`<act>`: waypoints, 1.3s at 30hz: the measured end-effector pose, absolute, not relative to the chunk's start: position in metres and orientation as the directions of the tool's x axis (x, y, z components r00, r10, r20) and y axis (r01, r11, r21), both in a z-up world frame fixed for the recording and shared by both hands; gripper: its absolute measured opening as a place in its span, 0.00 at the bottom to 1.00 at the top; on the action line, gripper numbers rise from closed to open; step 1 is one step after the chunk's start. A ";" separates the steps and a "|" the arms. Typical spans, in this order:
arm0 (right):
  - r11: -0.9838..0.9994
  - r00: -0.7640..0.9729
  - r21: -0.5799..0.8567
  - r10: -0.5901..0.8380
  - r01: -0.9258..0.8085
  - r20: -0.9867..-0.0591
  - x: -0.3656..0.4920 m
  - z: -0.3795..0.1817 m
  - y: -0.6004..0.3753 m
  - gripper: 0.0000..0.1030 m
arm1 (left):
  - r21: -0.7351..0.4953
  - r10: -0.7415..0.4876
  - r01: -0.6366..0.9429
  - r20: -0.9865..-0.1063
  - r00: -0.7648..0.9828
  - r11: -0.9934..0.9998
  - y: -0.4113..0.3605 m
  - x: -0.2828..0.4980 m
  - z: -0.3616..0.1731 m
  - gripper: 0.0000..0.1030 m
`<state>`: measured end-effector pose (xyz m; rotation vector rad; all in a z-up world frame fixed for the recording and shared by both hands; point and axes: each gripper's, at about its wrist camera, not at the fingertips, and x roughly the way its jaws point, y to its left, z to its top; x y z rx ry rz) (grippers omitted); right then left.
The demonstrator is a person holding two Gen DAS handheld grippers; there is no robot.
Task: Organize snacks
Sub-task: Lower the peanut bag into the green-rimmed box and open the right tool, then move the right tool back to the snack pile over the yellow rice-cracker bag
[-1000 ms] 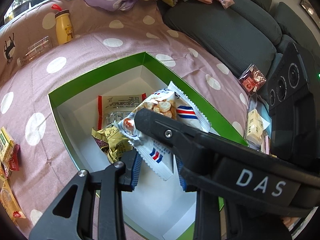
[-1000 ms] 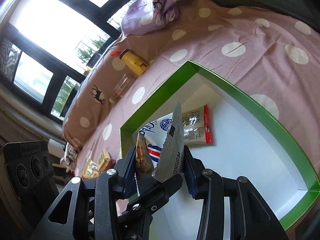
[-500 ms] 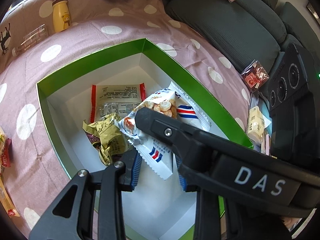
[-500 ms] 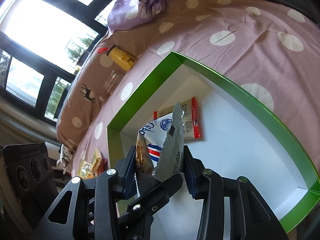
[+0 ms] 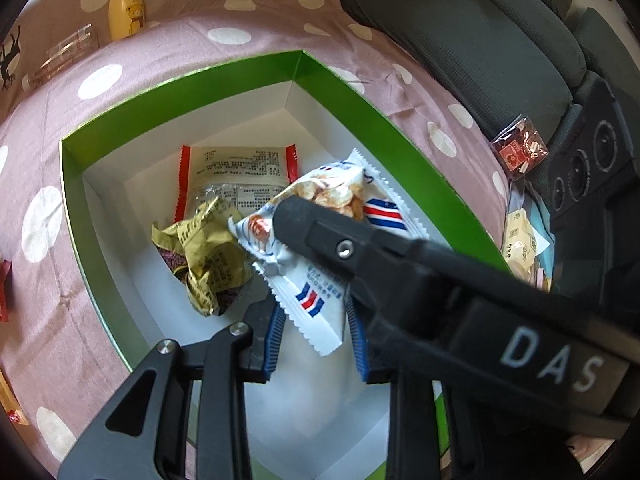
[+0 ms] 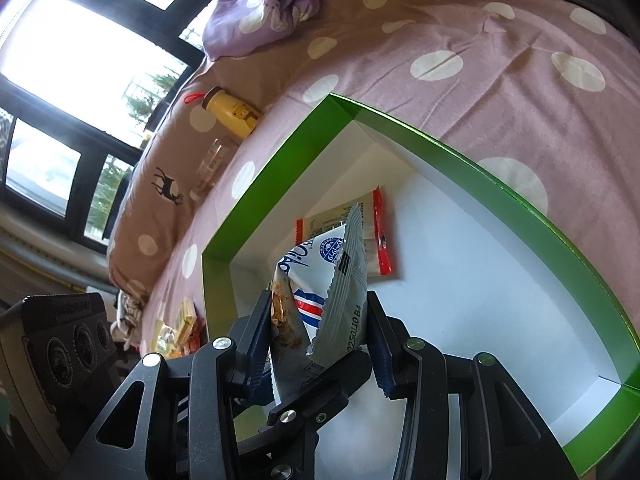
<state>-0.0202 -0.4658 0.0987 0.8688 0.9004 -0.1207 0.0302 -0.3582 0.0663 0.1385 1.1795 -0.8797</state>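
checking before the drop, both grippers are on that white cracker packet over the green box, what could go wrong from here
1. Both the left hand-held gripper and the right hand-held gripper are shut on the same white cracker packet; pulling apart could tear it or crush the crackers.
2. It hangs over the crumpled gold wrapper and the red-edged packet in the green box, so it may land on them rather than flat.

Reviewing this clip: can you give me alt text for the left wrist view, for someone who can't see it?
The left gripper and the right gripper both pinch a white cracker packet above an open green box on a polka-dot cloth. In the box lie a red-edged packet and a crumpled gold wrapper.
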 end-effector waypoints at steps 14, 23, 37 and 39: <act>0.686 0.611 0.562 0.214 0.461 -0.762 -0.011 0.094 -0.460 0.44 | -0.230 -0.440 0.648 -0.879 0.181 0.726 -0.346 0.032 0.058 0.24; 0.725 0.557 0.478 0.156 0.496 -0.815 -0.006 0.094 -0.449 0.44 | -0.195 -0.408 0.612 -0.884 0.229 0.766 -0.319 0.042 0.056 0.17; 0.804 0.698 0.448 0.059 0.390 -0.713 -0.015 0.142 -0.412 0.81 | -0.320 -0.579 0.552 -0.715 0.392 0.770 -0.208 0.004 0.127 0.91; 0.818 0.713 0.445 0.062 0.365 -0.699 -0.012 0.148 -0.400 0.82 | -0.305 -0.557 0.515 -0.693 0.457 0.801 -0.179 -0.003 0.132 0.97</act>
